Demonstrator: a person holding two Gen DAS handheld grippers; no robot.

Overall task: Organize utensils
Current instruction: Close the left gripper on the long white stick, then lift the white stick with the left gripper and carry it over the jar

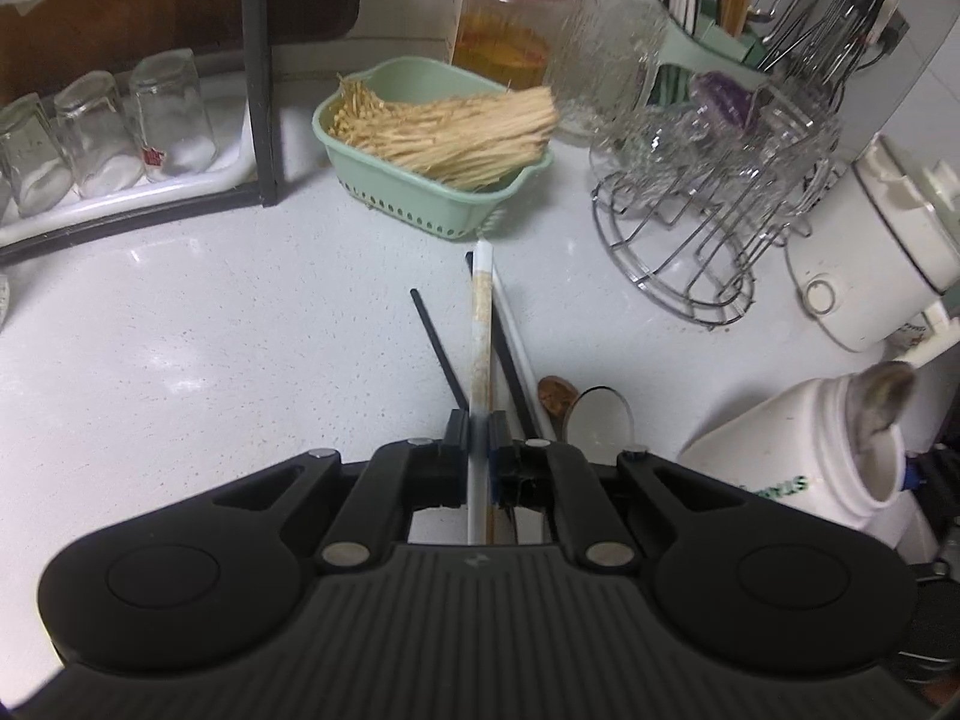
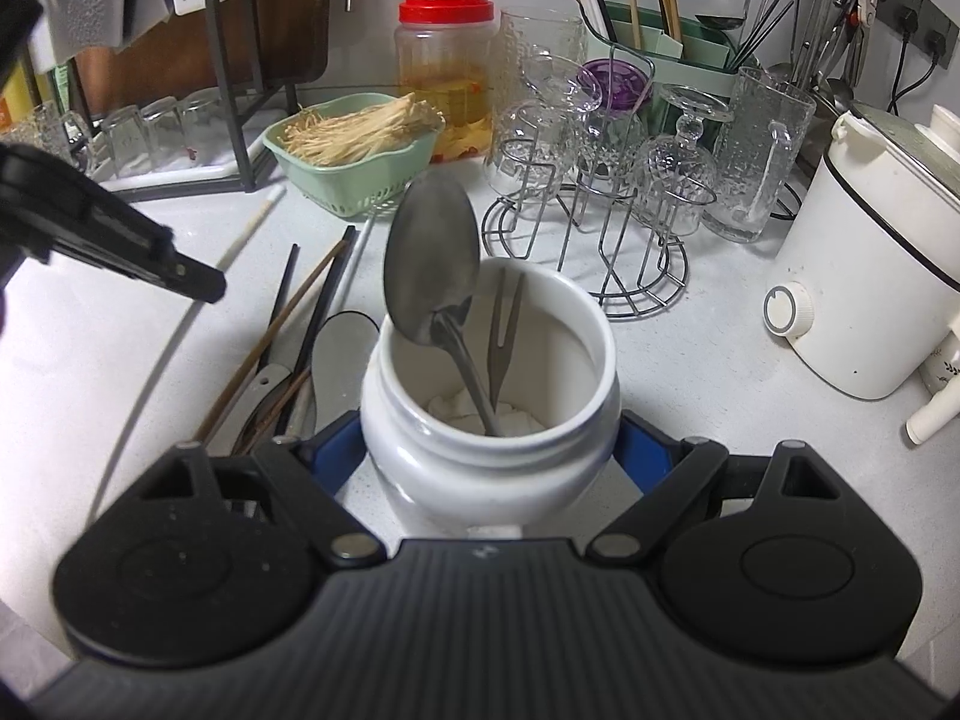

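My left gripper (image 1: 480,432) is shut on a white chopstick (image 1: 482,324) with a brown speckled band, holding it just above the counter. Beneath it lie black chopsticks (image 1: 441,354), another white one, a wooden spoon (image 1: 555,396) and a metal spoon (image 1: 600,420). My right gripper (image 2: 489,444) is shut on a white jar (image 2: 480,468), its blue pads (image 2: 642,444) pressing both sides. A large metal spoon (image 2: 432,258) and a two-pronged fork (image 2: 501,336) stand inside the jar. In the right wrist view the left gripper (image 2: 204,285) is at the left, above the utensil pile (image 2: 300,330).
A green basket (image 1: 408,198) of thin sticks sits behind the pile, with a red-lidded jar (image 1: 510,18) beyond. A wire rack (image 2: 600,240) with glasses, a glass mug (image 2: 756,156) and a white cooker (image 2: 864,276) stand to the right. Upturned glasses (image 1: 102,132) line a rack at left.
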